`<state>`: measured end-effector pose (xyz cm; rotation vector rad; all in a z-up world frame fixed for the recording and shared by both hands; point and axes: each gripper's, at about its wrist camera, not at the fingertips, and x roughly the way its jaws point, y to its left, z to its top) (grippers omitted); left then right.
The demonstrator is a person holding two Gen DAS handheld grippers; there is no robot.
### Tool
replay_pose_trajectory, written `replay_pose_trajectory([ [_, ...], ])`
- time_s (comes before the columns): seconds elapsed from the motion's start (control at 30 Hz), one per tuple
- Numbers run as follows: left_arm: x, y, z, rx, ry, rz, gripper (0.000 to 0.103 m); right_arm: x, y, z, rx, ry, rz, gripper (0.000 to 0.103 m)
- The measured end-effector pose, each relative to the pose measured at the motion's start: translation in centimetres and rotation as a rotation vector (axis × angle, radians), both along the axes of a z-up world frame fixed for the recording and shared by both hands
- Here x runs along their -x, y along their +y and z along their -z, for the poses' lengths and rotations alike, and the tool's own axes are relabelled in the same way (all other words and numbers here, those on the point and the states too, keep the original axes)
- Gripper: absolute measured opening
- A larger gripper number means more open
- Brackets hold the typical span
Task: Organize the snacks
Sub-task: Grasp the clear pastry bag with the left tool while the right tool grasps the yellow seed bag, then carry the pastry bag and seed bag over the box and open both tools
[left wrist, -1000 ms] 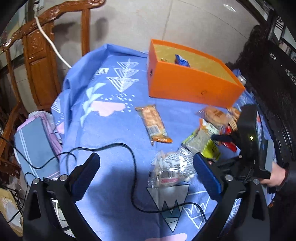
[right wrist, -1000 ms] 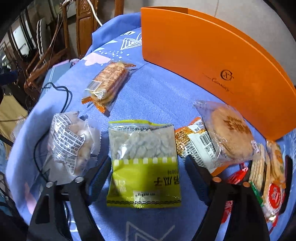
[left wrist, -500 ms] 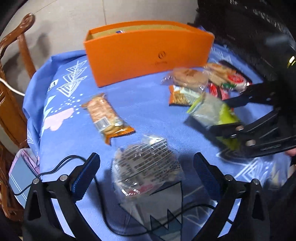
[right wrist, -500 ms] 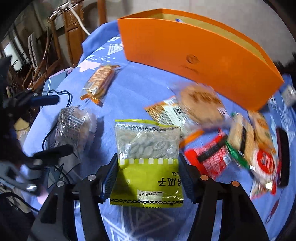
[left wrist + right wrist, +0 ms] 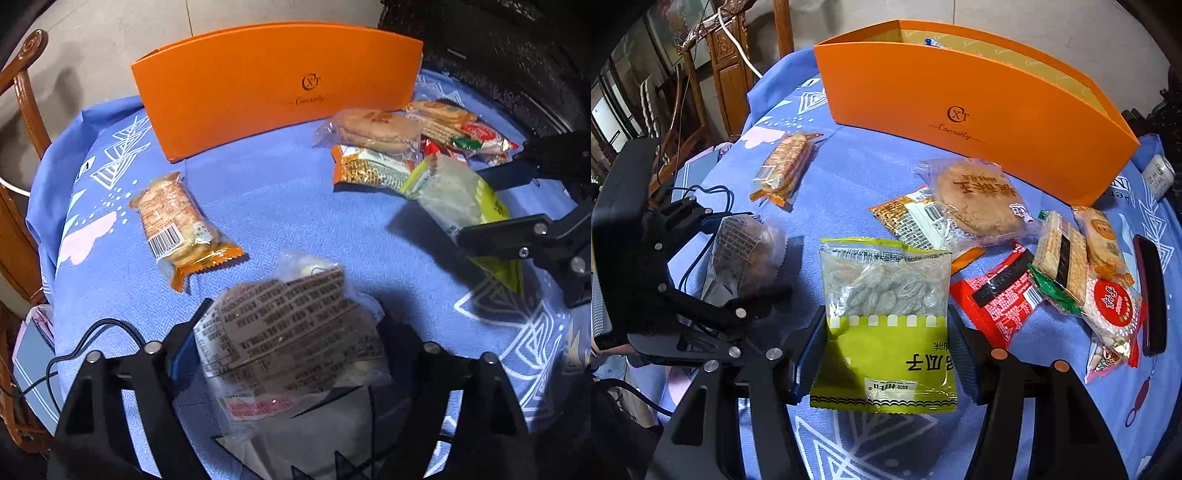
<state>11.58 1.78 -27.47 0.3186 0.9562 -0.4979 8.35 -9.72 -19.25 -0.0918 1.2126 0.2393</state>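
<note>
On the blue patterned tablecloth (image 5: pixel 857 162) we hold two packets at once: our left gripper (image 5: pixel 291 339) is clamped on a crinkly clear packet printed with dense grey text (image 5: pixel 291 332), and our right gripper (image 5: pixel 886 350) pinches the lime-green lower half of a glossy seed packet with a clear window (image 5: pixel 886 306). Both packets appear lifted slightly, casting soft shadows on the weave. Beyond them stands the tall orange cardboard box (image 5: pixel 960 99), smooth-walled with a gold logo, its top open and its rim well above the cloth. A long orange-ended cracker sleeve (image 5: pixel 177 225) lies alone to the left, with bare cloth between it and the box wall. To the right the snacks crowd together: a round brown cake in clear wrap (image 5: pixel 979 201) overlapping a flat orange noodle-print packet (image 5: pixel 912 218), a red foil sachet (image 5: pixel 997 295), and stacked cracker packs (image 5: pixel 1067 262) near the table edge. A black cable (image 5: pixel 96 343) loops over the cloth's left side.
</note>
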Motion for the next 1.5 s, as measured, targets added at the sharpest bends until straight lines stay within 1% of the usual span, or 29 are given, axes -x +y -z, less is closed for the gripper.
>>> replay_pose_trajectory([
  [0.07,0.1,0.4,-0.2,0.025,0.003,-0.013,0.073,0.0,-0.2,0.0,0.003,-0.001,0.009,0.062],
  [0.13,0.1,1.0,-0.7,0.062,0.014,-0.039,0.073,0.0,-0.4,-0.1,0.001,-0.004,0.019,0.062],
  [0.27,0.3,1.9,-2.0,0.098,0.012,-0.07,0.073,0.1,-0.7,-0.6,-0.004,-0.017,0.025,0.062],
  [0.37,0.7,2.5,-4.1,0.119,-0.015,-0.081,0.073,0.3,-0.8,-1.5,-0.014,-0.032,0.033,0.062],
  [0.5,0.4,3.0,-7.7,0.154,-0.067,-0.087,0.073,0.5,-1.4,-4.1,-0.04,-0.089,0.046,0.062],
  [0.6,-1.3,3.1,-10.8,0.193,-0.101,-0.089,0.073,-0.2,-2.4,-6.9,-0.06,-0.157,0.08,0.062],
  [0.67,-3.1,2.7,-13.1,0.213,-0.14,-0.094,0.073,-1.0,-3.3,-8.8,-0.075,-0.204,0.11,0.062],
  [0.77,-5.8,1.9,-16.1,0.26,-0.189,-0.1,0.073,-2.9,-5.0,-11.9,-0.084,-0.296,0.154,0.062],
  [0.87,-8.6,0.5,-18.9,0.303,-0.231,-0.105,0.073,-5.0,-6.2,-13.9,-0.081,-0.358,0.174,0.062],
  [1.0,-12.6,-1.7,-22.2,0.317,-0.288,-0.101,0.073,-8.7,-8.2,-16.2,-0.068,-0.444,0.194,0.062],
  [1.07,-13.9,-2.6,-23.3,0.324,-0.304,-0.098,0.073,-10.5,-9.0,-16.7,-0.066,-0.465,0.202,0.062],
  [1.17,-16.1,-4.0,-24.6,0.316,-0.331,-0.095,0.073,-13.4,-10.1,-17.5,-0.066,-0.495,0.212,0.062],
  [1.27,-18.3,-5.2,-25.0,0.298,-0.329,-0.104,0.073,-14.9,-10.9,-17.7,-0.066,-0.508,0.218,0.062],
  [1.3,-18.9,-5.6,-25.0,0.292,-0.325,-0.11,0.074,-15.7,-11.0,-17.8,-0.062,-0.515,0.22,0.063],
  [1.33,-20.0,-6.2,-24.8,0.274,-0.316,-0.129,0.082,-16.4,-11.2,-17.7,-0.058,-0.518,0.221,0.063],
  [1.37,-20.9,-6.6,-24.6,0.251,-0.305,-0.154,0.097,-17.1,-11.3,-17.5,-0.059,-0.512,0.222,0.066],
  [1.4,-21.9,-7.0,-24.2,0.21,-0.292,-0.195,0.099,-18.0,-11.4,-17.3,-0.058,-0.5,0.228,0.076],
  [1.43,-23.0,-7.4,-23.7,0.156,-0.271,-0.247,0.099,-18.4,-11.6,-17.2,-0.054,-0.495,0.239,0.082],
  [1.47,-23.6,-7.6,-23.3,0.126,-0.243,-0.271,0.099,-18.8,-11.8,-17.4,-0.044,-0.501,0.277,0.093],
  [1.5,-24.2,-7.8,-22.9,0.106,-0.211,-0.287,0.099,-18.6,-12.0,-17.5,-0.046,-0.512,0.298,0.096],
])
